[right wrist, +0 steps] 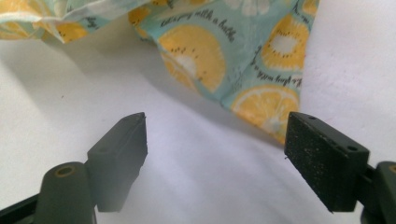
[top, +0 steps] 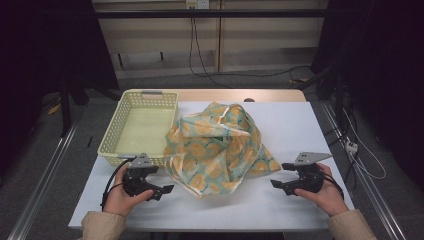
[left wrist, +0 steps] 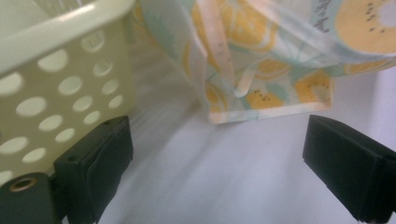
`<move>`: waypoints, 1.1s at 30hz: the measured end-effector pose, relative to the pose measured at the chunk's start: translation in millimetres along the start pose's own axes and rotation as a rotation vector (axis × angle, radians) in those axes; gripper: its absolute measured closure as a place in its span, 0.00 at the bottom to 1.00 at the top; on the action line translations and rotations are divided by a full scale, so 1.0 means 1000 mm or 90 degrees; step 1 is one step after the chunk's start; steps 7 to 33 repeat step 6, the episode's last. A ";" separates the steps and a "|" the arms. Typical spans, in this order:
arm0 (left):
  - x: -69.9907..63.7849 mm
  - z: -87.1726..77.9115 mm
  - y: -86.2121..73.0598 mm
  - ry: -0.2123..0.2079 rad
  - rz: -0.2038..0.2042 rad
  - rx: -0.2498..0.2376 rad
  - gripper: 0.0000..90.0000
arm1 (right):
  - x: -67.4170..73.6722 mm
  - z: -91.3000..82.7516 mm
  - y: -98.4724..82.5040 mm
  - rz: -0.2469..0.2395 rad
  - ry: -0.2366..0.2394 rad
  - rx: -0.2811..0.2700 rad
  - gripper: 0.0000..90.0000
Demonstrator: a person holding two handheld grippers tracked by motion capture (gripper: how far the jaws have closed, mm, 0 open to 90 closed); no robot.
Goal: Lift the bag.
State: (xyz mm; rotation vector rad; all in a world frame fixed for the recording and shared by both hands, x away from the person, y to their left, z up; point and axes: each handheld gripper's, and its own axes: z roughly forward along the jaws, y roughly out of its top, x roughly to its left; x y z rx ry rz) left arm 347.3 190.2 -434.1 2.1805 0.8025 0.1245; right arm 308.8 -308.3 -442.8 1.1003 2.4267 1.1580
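A crumpled cloth [top: 218, 147] printed with orange slices lies heaped in the middle of the white desk [top: 300, 125], its left side just beside the pale yellow basket [top: 122, 125], which stands empty at the desk's left. The left gripper [top: 167, 190] sits low near the cloth's near-left edge with its jaws spread and nothing between them; in the left gripper view a hemmed corner of the cloth [left wrist: 271, 100] hangs just ahead of the jaws, and the basket wall [left wrist: 60, 93] stands right next to the left jaw. The right gripper [top: 279, 176] is at the cloth's near-right corner, jaws likewise spread and empty, with the cloth's pointed corner [right wrist: 266, 105] just ahead of them in the right gripper view. The work appears to be a two-handed pickup of the cloth, not yet begun. The risks I see: the cloth is bunched in several layers, so either gripper may close on a fold rather than a true corner, and the cloth would then lift as a lump instead of opening. The left gripper is close enough to the basket that a careless reach could knock or drag it. A shallow bite on the thin hem could also slip free once the cloth's weight comes on.
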 end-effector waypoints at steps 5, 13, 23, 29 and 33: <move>0.001 0.000 -0.003 0.010 -0.003 0.000 0.09 | 0.004 0.000 -0.008 0.006 -0.003 0.003 0.22; 0.001 0.001 -0.003 0.006 -0.002 -0.002 0.09 | 0.005 0.000 -0.009 0.005 -0.004 0.000 0.22; 0.001 0.001 -0.003 0.006 -0.002 -0.002 0.09 | 0.005 0.000 -0.009 0.005 -0.004 0.000 0.22; 0.001 0.001 -0.003 0.006 -0.002 -0.002 0.09 | 0.005 0.000 -0.009 0.005 -0.004 0.000 0.22; 0.001 0.001 -0.003 0.006 -0.002 -0.002 0.09 | 0.005 0.000 -0.009 0.005 -0.004 0.000 0.22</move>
